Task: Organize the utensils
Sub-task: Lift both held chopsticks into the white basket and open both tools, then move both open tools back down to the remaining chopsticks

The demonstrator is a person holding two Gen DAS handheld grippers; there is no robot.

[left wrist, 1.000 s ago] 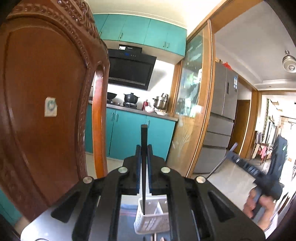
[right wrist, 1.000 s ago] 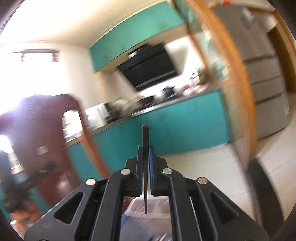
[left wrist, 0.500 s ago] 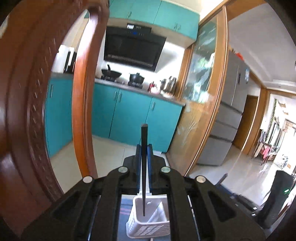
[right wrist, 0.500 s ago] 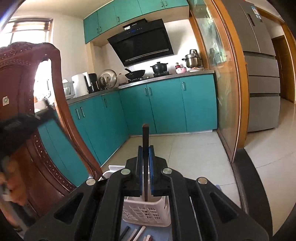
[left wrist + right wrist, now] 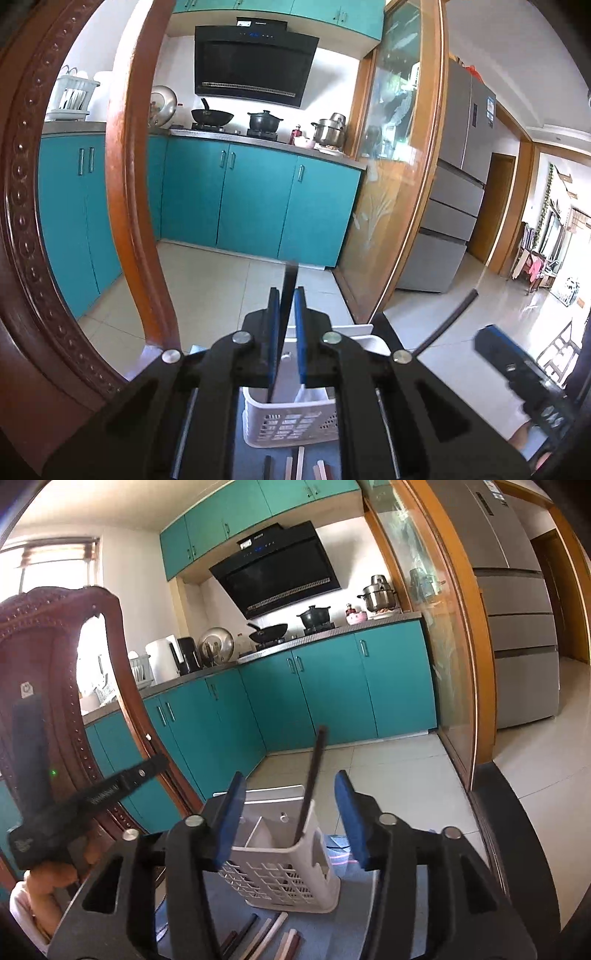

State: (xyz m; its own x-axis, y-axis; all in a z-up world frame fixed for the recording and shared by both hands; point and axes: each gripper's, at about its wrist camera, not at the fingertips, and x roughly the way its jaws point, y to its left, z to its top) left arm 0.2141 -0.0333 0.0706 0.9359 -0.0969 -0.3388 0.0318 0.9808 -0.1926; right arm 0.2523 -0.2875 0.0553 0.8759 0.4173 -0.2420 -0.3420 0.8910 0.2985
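Note:
A white slotted utensil basket (image 5: 284, 867) stands on a blue mat; it also shows in the left wrist view (image 5: 291, 421). My right gripper (image 5: 291, 819) is open above it, and a black chopstick (image 5: 312, 771) stands loose in the basket's right compartment. My left gripper (image 5: 286, 332) is shut on another black chopstick (image 5: 286, 295), held upright over the basket, its lower tip at the rim. The chopstick in the basket also shows at the right of the left wrist view (image 5: 448, 321), beside the right gripper's blue pad.
Several loose chopsticks (image 5: 258, 938) lie on the mat in front of the basket. A carved wooden chair back (image 5: 44, 258) rises close on the left. Teal kitchen cabinets (image 5: 255, 206) and a tiled floor lie beyond the table edge.
My right gripper has opened and let its chopstick drop into the basket. Both grippers have come lower and closer over the basket. My left gripper still holds its chopstick.

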